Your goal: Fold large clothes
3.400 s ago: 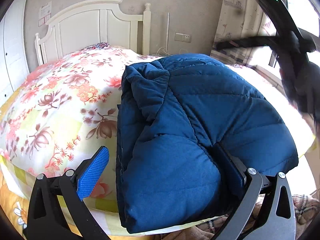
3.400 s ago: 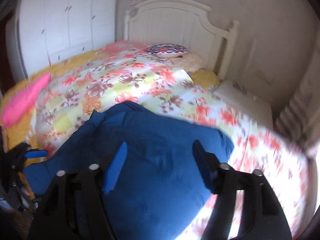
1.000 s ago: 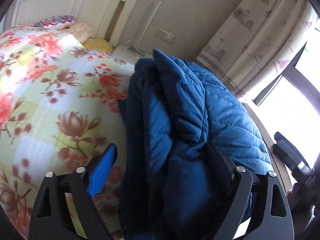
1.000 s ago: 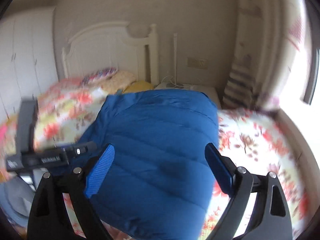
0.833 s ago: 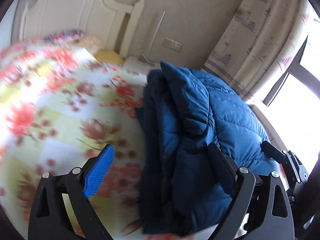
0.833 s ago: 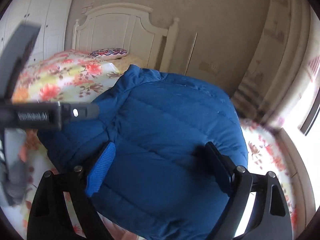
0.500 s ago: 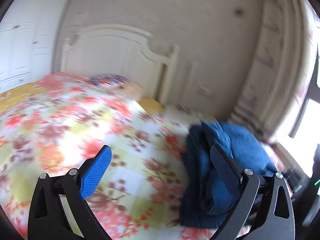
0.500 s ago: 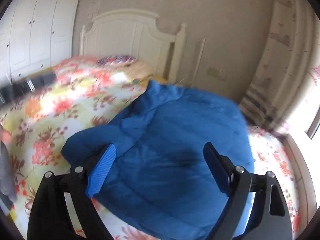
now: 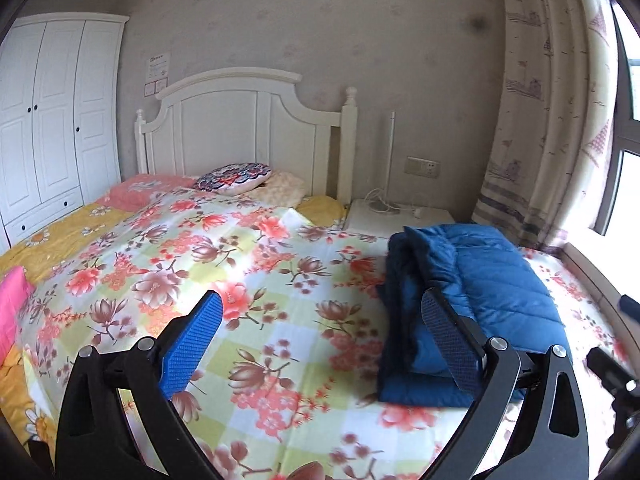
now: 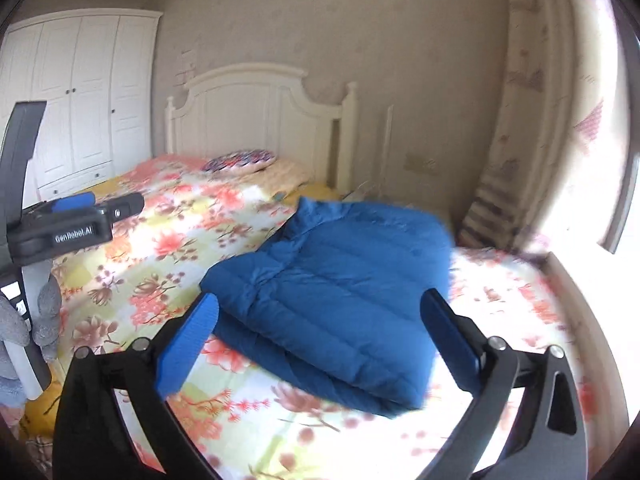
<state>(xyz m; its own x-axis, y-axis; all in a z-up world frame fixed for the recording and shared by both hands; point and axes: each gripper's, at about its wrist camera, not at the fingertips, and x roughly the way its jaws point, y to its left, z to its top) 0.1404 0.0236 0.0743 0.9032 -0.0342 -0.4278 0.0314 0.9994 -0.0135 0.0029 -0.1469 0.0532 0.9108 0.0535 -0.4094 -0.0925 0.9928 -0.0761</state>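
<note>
Jacket: it lies folded into a thick blue bundle on the quilt, ahead of my right gripper and between the lines of its two fingers, but beyond the tips and not touched. In the left view the jacket sits to the right of my left gripper, partly behind its right finger; I can't tell contact from this angle, though it looks clear. The left jaws stand spread wide with only quilt between them. The right jaws are opening right now, with nothing pinched.

I judge the fold done or nearly so, and the risks are about undoing it. The padding is puffy and likely springy, so the top layer may creep open by itself; the left edge, where I see stacked layers and a collar-like ridge, looks the loosest. If I swing the left gripper across, its right finger could catch that edge and peel a layer back. The bundle also lies near the quilt's right side, toward the curtain and window ledge; a push from the left could slide it that way on the smooth cover. The right view is blurred, so I can't judge the far corners. My two grippers are close together, and the left one shows just beside the right's left finger: a clash is possible.
</note>
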